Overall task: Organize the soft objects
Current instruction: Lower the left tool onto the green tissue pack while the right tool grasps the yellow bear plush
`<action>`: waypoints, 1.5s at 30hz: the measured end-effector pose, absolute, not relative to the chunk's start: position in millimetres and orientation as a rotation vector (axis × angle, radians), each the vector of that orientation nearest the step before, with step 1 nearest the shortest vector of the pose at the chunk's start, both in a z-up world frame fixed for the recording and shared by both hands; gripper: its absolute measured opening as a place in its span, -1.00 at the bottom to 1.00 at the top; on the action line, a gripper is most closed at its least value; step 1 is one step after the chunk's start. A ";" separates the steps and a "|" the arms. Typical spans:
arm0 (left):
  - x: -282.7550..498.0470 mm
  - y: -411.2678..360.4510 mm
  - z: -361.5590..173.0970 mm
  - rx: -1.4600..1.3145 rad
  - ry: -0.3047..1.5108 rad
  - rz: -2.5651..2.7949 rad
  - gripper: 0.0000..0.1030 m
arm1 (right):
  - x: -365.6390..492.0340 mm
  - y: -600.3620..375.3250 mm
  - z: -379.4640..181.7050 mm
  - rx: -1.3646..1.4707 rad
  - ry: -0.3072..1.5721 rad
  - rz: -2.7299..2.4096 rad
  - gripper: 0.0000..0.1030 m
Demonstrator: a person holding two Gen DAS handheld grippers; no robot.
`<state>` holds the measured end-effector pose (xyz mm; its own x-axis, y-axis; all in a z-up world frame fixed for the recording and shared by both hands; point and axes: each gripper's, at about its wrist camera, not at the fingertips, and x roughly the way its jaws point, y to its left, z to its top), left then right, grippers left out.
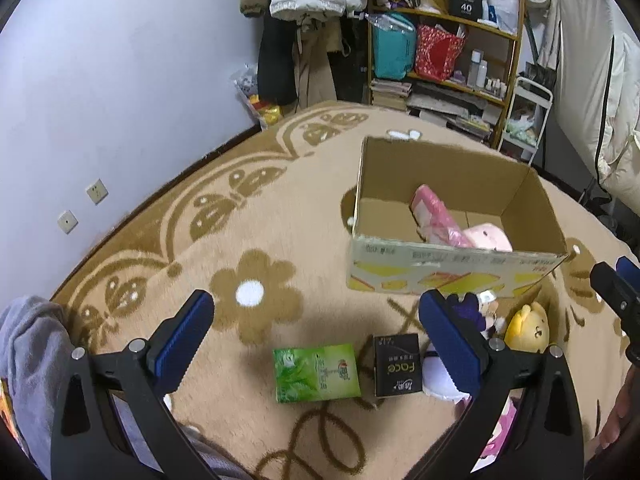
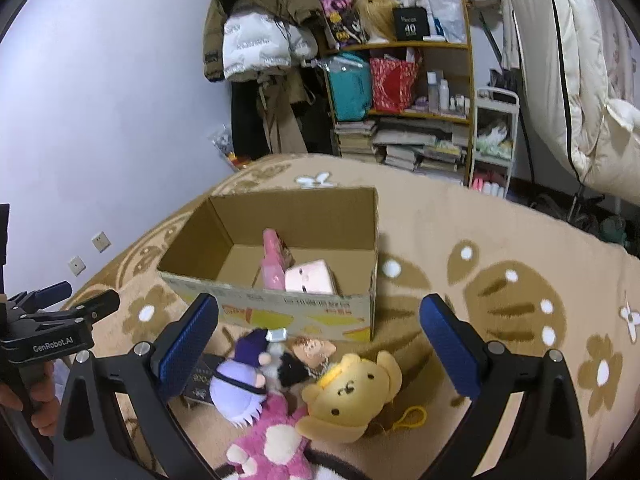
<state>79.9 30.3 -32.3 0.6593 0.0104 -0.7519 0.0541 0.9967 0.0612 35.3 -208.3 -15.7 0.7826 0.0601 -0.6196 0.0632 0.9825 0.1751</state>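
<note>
An open cardboard box (image 1: 456, 276) (image 2: 304, 312) stands on the patterned rug and holds a pink wrapped packet (image 1: 434, 216) (image 2: 274, 260) and a pale pink soft item (image 1: 490, 236) (image 2: 310, 278). In front of the box lie a yellow bear plush (image 2: 352, 392) (image 1: 528, 328), a purple doll (image 2: 240, 384) (image 1: 474, 312) and a pink spotted plush (image 2: 272, 448). My right gripper (image 2: 320, 356) hangs open just above these toys. My left gripper (image 1: 320, 340) is open over a green pack (image 1: 316, 374) and a black "Face" box (image 1: 398, 366).
The beige flowered rug (image 1: 256, 240) covers the floor. A wooden shelf (image 2: 420, 92) with bags, books and bottles stands at the back beside hanging coats (image 2: 260, 40). A white cart (image 2: 494, 140) and white bedding (image 2: 580, 80) are on the right. A grey sleeve (image 1: 28, 344) shows at lower left.
</note>
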 end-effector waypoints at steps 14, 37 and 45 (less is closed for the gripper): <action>94.6 31.0 -72.9 0.063 0.965 -0.006 0.97 | 45.6 -203.4 -66.1 0.229 0.854 -0.029 1.00; 112.3 26.5 -136.4 0.105 1.174 0.025 0.97 | 66.8 -217.8 -125.7 0.324 1.100 -0.089 0.64; 115.9 28.1 -145.1 0.090 1.208 0.031 0.97 | 70.8 -223.1 -137.1 0.360 1.134 -0.092 0.64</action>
<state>115.9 28.1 -145.1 0.3549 0.0721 -0.9321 0.0243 0.9960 0.0862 70.8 -223.1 -137.1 0.4260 0.1095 -0.8981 0.2526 0.9388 0.2343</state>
